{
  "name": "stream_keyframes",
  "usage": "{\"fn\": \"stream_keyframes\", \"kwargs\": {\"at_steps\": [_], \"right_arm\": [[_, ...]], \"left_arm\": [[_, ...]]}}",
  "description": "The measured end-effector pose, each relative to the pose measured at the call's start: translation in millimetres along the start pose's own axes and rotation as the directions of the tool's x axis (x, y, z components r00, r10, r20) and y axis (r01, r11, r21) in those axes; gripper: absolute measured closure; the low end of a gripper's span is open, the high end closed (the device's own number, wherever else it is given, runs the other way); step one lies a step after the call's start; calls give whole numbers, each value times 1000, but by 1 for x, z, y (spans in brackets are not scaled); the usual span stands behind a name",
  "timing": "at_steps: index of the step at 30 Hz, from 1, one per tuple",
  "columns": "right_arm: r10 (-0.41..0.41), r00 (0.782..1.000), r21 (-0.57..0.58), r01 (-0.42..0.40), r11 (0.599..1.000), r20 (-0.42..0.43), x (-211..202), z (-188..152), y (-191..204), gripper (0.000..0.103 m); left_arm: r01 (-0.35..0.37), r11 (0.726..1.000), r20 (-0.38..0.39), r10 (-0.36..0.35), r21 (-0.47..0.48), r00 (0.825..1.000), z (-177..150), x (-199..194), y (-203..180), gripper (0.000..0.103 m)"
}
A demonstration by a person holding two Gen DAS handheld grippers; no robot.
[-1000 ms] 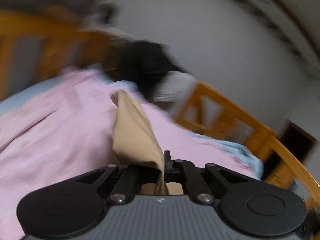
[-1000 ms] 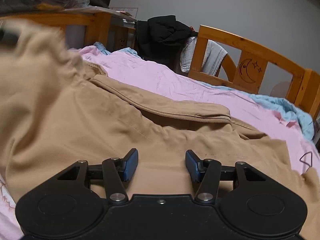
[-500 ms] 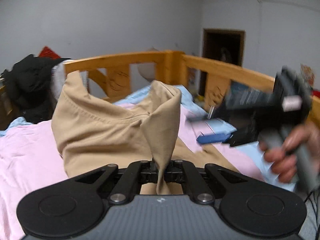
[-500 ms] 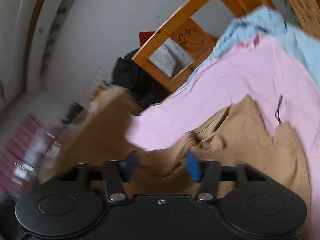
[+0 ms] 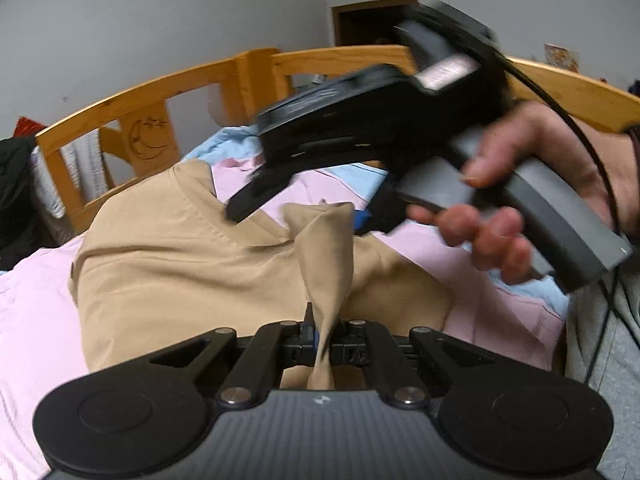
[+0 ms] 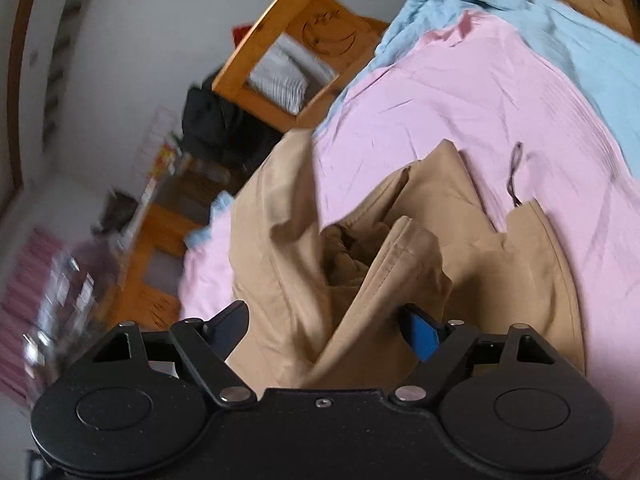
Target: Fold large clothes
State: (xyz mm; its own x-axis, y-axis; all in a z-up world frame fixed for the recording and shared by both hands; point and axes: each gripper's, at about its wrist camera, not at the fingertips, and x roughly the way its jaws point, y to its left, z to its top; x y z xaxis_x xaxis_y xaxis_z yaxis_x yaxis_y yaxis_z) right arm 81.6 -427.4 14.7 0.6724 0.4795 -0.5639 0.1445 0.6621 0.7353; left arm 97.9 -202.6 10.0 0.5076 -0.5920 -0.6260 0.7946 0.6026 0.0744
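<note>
Tan jacket [image 5: 192, 264]: spread on the pink sheet [image 6: 460, 120] of the bed. Left claw [image 5: 326, 344]: clamped on a jacket fold. Right claw [image 6: 328, 328]: jaws just opening, wide; jacket between, unpressed.

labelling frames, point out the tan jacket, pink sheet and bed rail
tan jacket [image 5: 180, 264], left wrist view, flat panel
pink sheet [image 6: 460, 100], right wrist view, open middle
bed rail [image 5: 132, 92], left wrist view, top bar
</note>
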Motion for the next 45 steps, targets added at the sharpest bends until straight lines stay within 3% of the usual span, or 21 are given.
{"fn": "stream_keyframes", "kwargs": {"at_steps": [2, 4, 5, 6, 9, 13, 20, 23, 27, 35, 37, 41, 43, 45], "right_arm": [[-34, 999, -60, 32, 998, -23, 5, 0, 7, 31], [-46, 998, -129, 39, 991, -46, 8, 0, 14, 61], [-83, 996, -165, 75, 983, -40, 7, -1, 19, 68], [-111, 993, -205, 103, 973, -29, 5, -2, 22, 84], [-130, 992, -239, 127, 963, 6, -8, -3, 21, 94], [-158, 984, -288, 175, 942, 80, -24, -7, 18, 98], [-277, 952, -290, 304, 907, 130, -16, -22, -26, 101], [-275, 950, -260, 305, 916, 147, -10, -29, -48, 101], [-279, 946, -283, 316, 906, 164, -8, -33, -47, 101], [-320, 932, -288, 358, 888, 170, -3, -33, -52, 102], [-319, 936, -250, 349, 903, 152, -4, -31, -59, 102], [-323, 933, -253, 354, 900, 157, -5, -31, -59, 102], [-339, 926, -276, 373, 886, 166, -3, -33, -55, 102], [-347, 921, -294, 386, 875, 176, -2, -35, -51, 102]], "left_arm": [[13, 1000, 5, -13, 14, 1000, -2, 2, -9, 102], [3, 999, 22, -3, 37, 1000, -2, 4, -18, 102], [-1, 999, 33, 0, 41, 999, -1, 3, -19, 102], [3, 999, 42, -5, 33, 999, -1, 3, -20, 102], [36, 999, 60, -36, -7, 998, 5, 7, -22, 102], [51, 999, 70, -51, -8, 996, 9, 17, -34, 102], [108, 993, -33, -110, -58, 993, -2, 65, -40, 102], [122, 989, -51, -126, -82, 991, -9, 79, -37, 101], [127, 987, -39, -131, -103, 991, -7, 80, -33, 99], [155, 975, -7, -159, -162, 987, -18, 36, -28, 75], [137, 974, 9, -137, -180, 990, -19, 18, -21, 60], [92, 962, 71, -77, -256, 995, -20, -18, 5, 52], [20, 948, 104, 14, -316, 994, -21, -35, 24, 46], [-62, 917, 98, 109, -394, 989, -25, -47, 47, 42]]}}
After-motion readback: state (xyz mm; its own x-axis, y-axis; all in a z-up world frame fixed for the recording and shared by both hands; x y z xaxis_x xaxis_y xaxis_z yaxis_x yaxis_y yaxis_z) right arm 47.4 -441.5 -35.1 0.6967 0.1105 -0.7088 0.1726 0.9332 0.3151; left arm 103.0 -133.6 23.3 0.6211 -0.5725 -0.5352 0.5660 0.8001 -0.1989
